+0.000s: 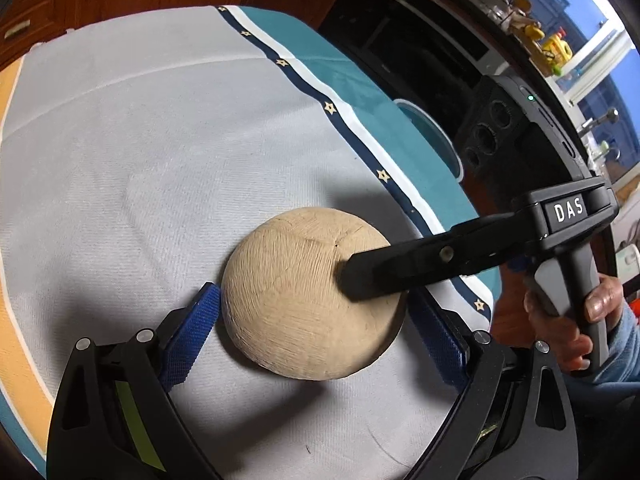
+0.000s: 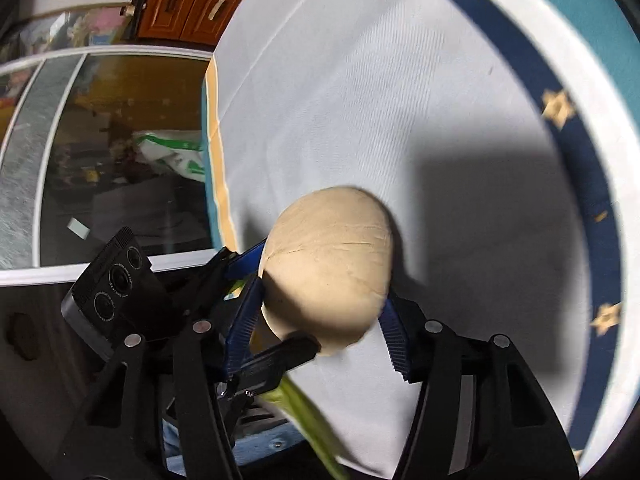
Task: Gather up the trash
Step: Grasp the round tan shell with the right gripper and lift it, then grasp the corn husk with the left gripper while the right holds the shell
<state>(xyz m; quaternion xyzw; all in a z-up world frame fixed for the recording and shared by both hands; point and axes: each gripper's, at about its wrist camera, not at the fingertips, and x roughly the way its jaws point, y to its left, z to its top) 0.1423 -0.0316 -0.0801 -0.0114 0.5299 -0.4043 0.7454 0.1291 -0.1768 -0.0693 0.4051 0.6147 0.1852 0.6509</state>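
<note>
Left hand-held gripper (image 1: 312, 320) spread around tan shell (image 1: 308, 296), right hand-held gripper (image 2: 320, 320) likewise, contact unclear

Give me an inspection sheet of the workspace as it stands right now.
Surface: table under a grey cloth with a navy star border and teal edge.
Job's things: tan coconut shell, dome up, on the cloth; a teal bowl near the table's edge.
Clutter: nothing seen on the cloth.
Grippers: left gripper jaws straddle the shell, blue pads at its sides; right gripper jaws spread around it from the other side.
Cables: nothing seen.
Surroundings: wooden cabinets, a window, a green-and-white bag, a shelf of toys.
</note>
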